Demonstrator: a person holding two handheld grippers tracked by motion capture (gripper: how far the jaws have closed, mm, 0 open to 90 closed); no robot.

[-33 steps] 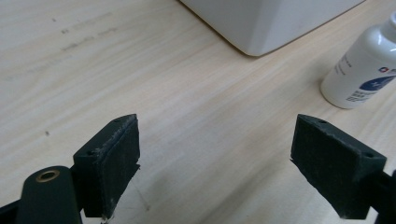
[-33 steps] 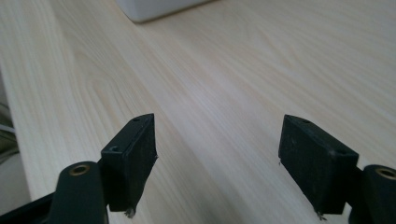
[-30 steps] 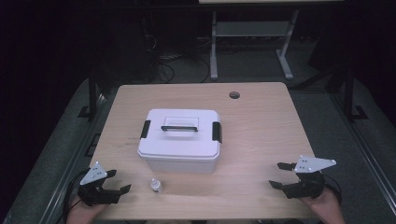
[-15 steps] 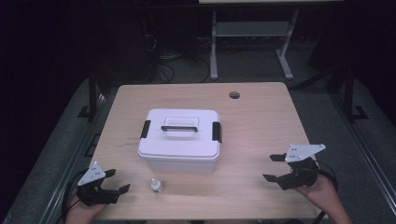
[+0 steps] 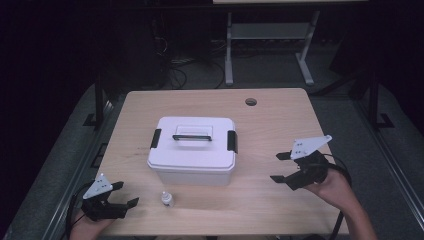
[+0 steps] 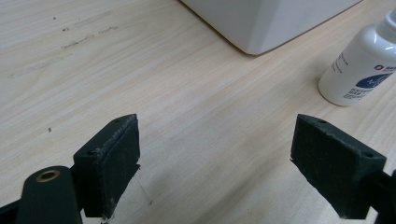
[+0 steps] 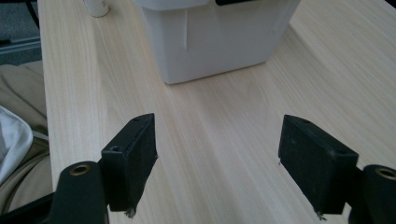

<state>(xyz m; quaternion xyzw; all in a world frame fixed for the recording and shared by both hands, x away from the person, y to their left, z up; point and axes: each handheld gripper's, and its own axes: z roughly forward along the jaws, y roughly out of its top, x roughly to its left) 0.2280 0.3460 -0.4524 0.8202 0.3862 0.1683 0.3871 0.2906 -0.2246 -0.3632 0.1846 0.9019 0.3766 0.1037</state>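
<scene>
1. In the high view, the white box (image 5: pixel 192 150) stands near the centre of the wooden table (image 5: pixel 260 205), with its lid on. A black handle lies flat on the lid, and one black latch sits at each short side, at 9 and at 3 o'clock of the lid.
2. In the same view, a small white bottle (image 5: pixel 167 199) stands upright at about 7 o'clock from the box, near its front wall but not touching it.
3. Your left gripper (image 5: pixel 121 195) is at 8 o'clock of the table, close to the near edge. Its jaws are wide apart and hold nothing. The bottle is at 3 o'clock from it, near.
4. Your right gripper (image 5: pixel 281 167) is at 4 o'clock of the table, raised a little, and it points toward the right side of the box. Its jaws are also wide apart and empty; it stands apart from the box.
5. In the left gripper view, both black jaws rise from the bottom with bare table between them. The bottle (image 6: pixel 362 65) stands at 2 o'clock, beyond the right jaw, and a corner of the box (image 6: pixel 266 23) is at 12 o'clock.
6. In the right gripper view, the jaws are spread wide over bare wood. The box (image 7: pixel 219 37) is at 12 o'clock, ahead of the jaws and apart from them. The bottle (image 7: pixel 97 7) is at 11 o'clock, far off.
</scene>
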